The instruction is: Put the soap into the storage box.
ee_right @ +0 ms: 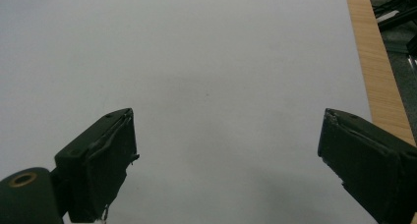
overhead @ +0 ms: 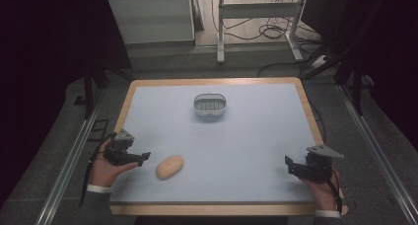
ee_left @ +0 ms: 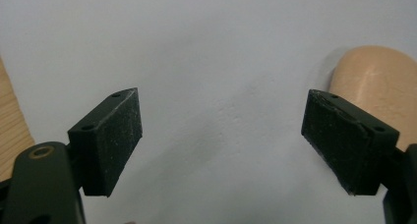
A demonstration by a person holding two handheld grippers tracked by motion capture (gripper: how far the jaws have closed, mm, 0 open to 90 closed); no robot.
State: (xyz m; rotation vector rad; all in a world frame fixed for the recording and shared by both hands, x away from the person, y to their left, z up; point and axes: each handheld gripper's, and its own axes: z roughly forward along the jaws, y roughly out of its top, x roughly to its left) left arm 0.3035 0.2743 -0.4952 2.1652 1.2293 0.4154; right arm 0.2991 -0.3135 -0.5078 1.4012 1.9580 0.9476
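Note:
A tan, oval potato-like object (overhead: pixel 169 167) lies on the pale blue mat near the front left. My left gripper (overhead: pixel 144 158) is held just left of it, open, jaws pointing toward it. In the left gripper view the gripper (ee_left: pixel 221 140) is open with bare mat between the pads, and the tan object (ee_left: pixel 378 84) sits behind the right pad. A small grey basket (overhead: pixel 210 106) stands at the mat's far middle. My right gripper (overhead: pixel 288 164) is held at the front right, open; in its own view the gripper (ee_right: pixel 226 160) has nothing between its pads.
The mat (overhead: pixel 246 146) lies on a wooden-edged table (overhead: pixel 310 111). Metal rails run along both sides on the floor. A white table frame (overhead: pixel 256 18) and cables stand beyond the far edge.

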